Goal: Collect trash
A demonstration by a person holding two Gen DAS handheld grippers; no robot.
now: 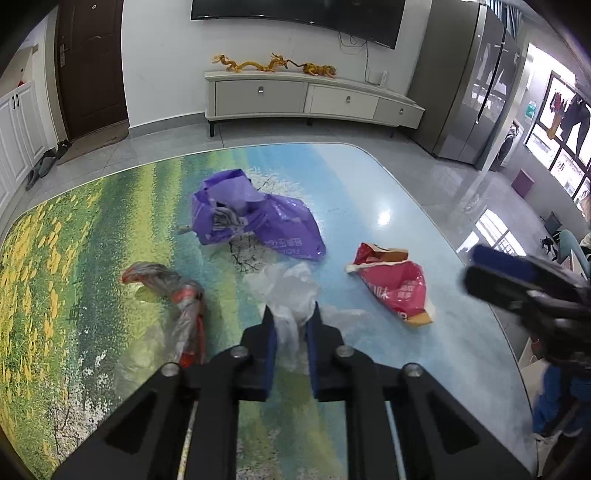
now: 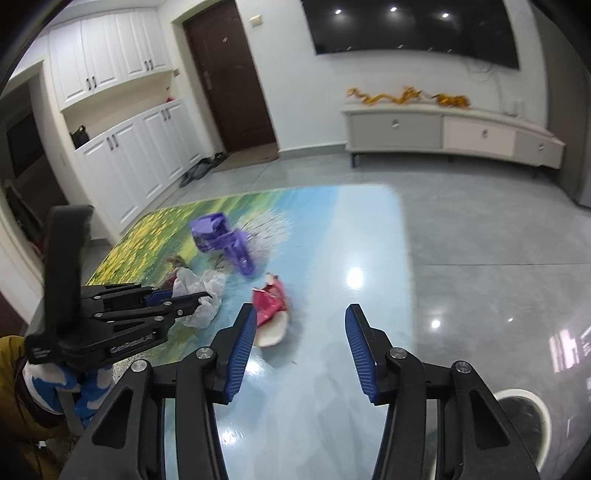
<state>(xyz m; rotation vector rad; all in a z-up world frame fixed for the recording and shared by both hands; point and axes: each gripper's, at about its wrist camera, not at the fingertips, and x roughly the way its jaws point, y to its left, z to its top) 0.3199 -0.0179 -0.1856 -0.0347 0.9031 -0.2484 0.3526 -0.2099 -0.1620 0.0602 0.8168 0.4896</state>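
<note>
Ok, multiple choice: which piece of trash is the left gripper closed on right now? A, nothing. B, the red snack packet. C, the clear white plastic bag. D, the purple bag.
C: the left gripper has its fingers pinching the clear white plastic bag, while the purple bag and the red snack packet lie apart on the table.

A home living room: wall-mounted television [image 1: 295,18], low media console [image 1: 310,98], entry door [image 2: 229,77], white cabinets [image 2: 122,122].

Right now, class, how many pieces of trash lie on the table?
4: purple bag at the centre; red packet right; clear-and-red wrapper left; white plastic bag between the left gripper fingers.
</note>
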